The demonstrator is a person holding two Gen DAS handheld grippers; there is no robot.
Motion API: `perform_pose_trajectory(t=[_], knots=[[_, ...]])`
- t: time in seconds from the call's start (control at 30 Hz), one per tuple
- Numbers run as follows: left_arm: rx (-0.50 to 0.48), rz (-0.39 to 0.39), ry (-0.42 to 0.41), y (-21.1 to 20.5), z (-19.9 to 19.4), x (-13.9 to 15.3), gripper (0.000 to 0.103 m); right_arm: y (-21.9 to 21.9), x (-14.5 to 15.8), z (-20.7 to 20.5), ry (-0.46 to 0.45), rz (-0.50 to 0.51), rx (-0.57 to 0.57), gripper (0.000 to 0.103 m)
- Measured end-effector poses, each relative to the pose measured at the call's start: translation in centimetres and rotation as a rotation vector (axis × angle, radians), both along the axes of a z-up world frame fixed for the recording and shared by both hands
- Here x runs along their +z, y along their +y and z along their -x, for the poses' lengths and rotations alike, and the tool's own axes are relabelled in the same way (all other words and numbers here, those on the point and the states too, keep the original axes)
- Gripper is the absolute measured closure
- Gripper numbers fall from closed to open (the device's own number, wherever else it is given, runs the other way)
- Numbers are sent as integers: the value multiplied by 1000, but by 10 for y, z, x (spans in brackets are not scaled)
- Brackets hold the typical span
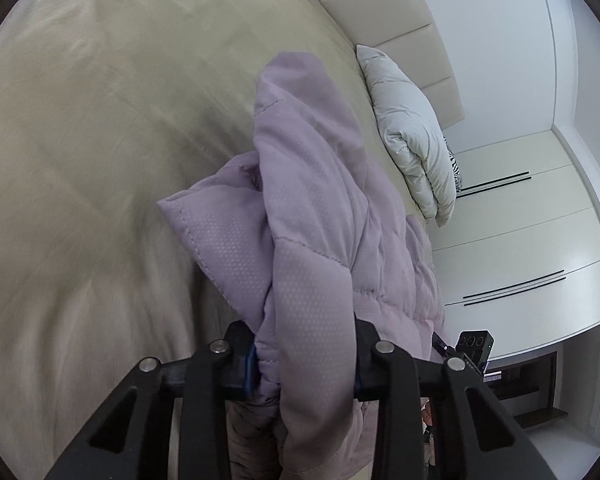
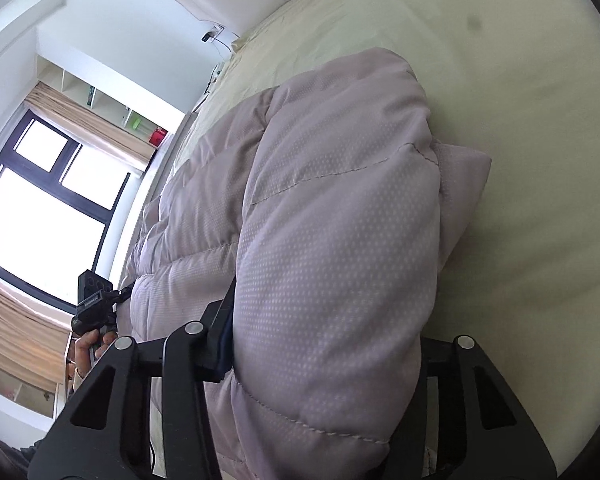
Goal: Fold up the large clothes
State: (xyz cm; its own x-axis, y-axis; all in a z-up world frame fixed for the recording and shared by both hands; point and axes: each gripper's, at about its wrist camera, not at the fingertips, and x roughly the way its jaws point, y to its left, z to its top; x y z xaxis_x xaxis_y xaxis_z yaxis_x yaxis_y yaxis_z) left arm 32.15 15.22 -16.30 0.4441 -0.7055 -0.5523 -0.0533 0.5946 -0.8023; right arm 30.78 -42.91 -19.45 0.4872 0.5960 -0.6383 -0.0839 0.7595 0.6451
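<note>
We have the lilac quilted jacket (image 1: 312,200) pinched in both: left hand-held gripper (image 1: 306,364) and right hand-held gripper (image 2: 324,364) clamp bunched fabric (long axis running ahead over the bed (image 1: 100,120)).

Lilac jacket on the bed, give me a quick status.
Left gripper and right gripper both clamped on quilted jacket. Jacket bunched over bed sheet. Nothing in the way.
</note>
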Motion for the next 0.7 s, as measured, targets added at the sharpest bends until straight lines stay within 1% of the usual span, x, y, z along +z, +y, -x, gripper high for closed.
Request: perform_pose_trajectory(t=[0.07,0.1,0.2,0.3,0.4,0.47,0.5,0.53,0.57,0.6,0.63,0.67,0.7], knots=[[1,-3,-15,6,27,8,68,8,12,22,-17,1,10,61],[-1,-19,-20,9,42,12,68,12,16,34,-24,-6,14,61],[-1,-42,-25,16,85,19,68,24,24,76,-45,-45,29,61],[0,-38,-33,24,129,21,68,37,20,120,-46,-94,33,61],[-10,-38,-39,28,161,15,66,45,7,162,-33,-155,24,61],[-10,-24,-18,30,168,0,62,47,-6,183,-16,-183,6,61],[-7,3,-3,33,167,-12,57,46,-14,191,-6,-195,-8,61],[8,39,17,37,165,-26,51,45,-24,196,5,-212,-18,54],[25,83,45,40,162,-40,48,44,-36,196,20,-225,-29,50],[34,123,61,41,158,-49,46,42,-48,195,39,-234,-48,41],[45,129,63,41,157,-51,45,41,-57,194,62,-248,-73,37],[54,119,63,41,157,-49,45,39,-62,193,77,-270,-91,37],[61,109,67,41,158,-45,44,38,-62,193,86,-272,-111,36]])
